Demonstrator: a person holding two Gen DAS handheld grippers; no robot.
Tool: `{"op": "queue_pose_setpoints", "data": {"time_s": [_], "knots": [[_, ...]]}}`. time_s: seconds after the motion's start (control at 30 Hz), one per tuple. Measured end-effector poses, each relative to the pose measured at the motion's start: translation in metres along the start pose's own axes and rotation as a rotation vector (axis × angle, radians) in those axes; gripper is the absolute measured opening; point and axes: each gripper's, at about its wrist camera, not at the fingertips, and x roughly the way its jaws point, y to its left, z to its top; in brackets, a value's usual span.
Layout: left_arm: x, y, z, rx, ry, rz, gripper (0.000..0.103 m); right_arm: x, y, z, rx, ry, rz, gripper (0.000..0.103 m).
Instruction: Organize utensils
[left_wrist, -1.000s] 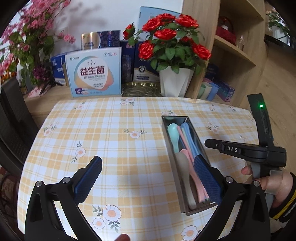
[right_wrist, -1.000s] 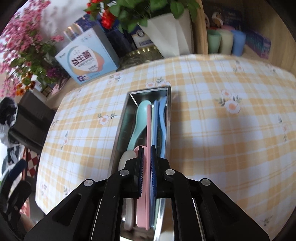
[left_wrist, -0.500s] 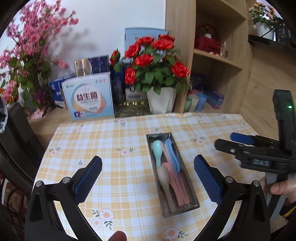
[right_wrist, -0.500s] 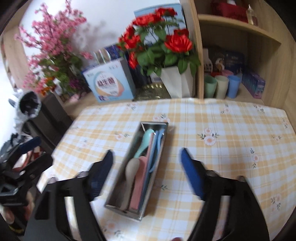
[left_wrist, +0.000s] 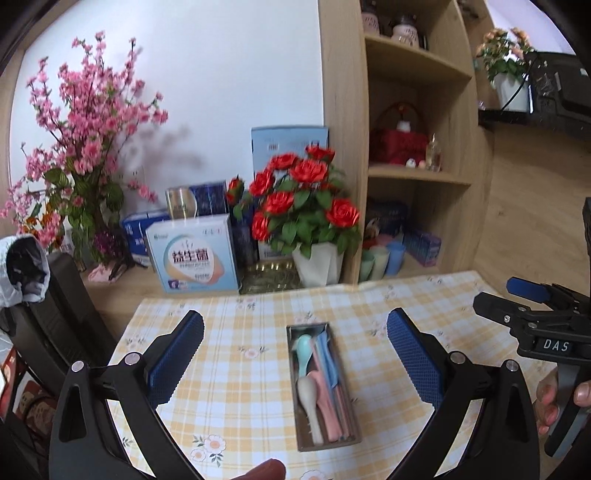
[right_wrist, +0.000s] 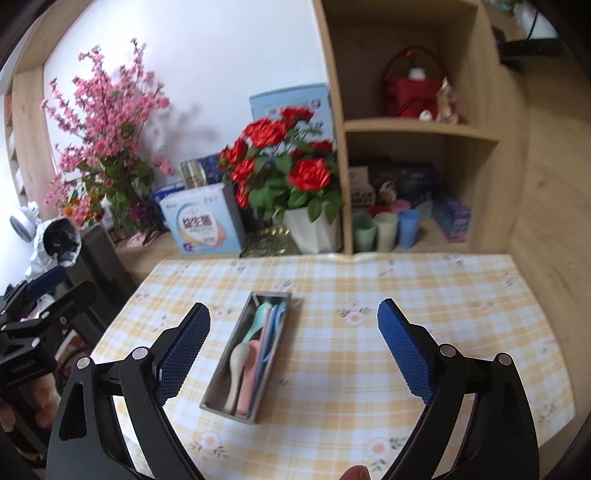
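Observation:
A narrow metal tray (left_wrist: 354, 411) lies on the yellow checked tablecloth (left_wrist: 236, 391). It holds several pastel utensils: a teal spoon (left_wrist: 303, 350), a beige spoon (left_wrist: 309, 398), a pink one and blue ones. The tray also shows in the right wrist view (right_wrist: 221, 384). My left gripper (left_wrist: 295, 354) is open and empty, held high and back from the tray. My right gripper (right_wrist: 293, 349) is open and empty too, also raised above the table. It also shows at the right of the left wrist view (left_wrist: 532, 306).
A white pot of red roses (left_wrist: 306, 229) and a blue-white box (left_wrist: 192, 254) stand behind the table. A wooden shelf (left_wrist: 410, 173) with coloured cups (right_wrist: 384, 229) is at the back right. A pink blossom plant (left_wrist: 81, 147) and a black chair (left_wrist: 62, 317) are at the left.
My right gripper has opened and both grippers have pulled up and back from the tray. The utensils stay in the tray.

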Motion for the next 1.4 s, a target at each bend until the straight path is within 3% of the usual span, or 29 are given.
{"op": "queue_pose_setpoints", "data": {"time_s": [0.3,0.5,1.4], "knots": [[-0.026,-0.022,0.019,0.0,-0.052,-0.016,0.097,-0.058,-0.012,0.018,-0.001,-0.124,-0.053,0.089],[-0.035,-0.03,0.025,0.002,-0.07,-0.024,0.097,-0.077,-0.014,0.023,0.002,-0.163,-0.055,0.089],[-0.037,-0.032,0.024,0.001,-0.068,-0.011,0.097,-0.082,-0.018,0.023,0.022,-0.175,-0.073,0.089]]}}
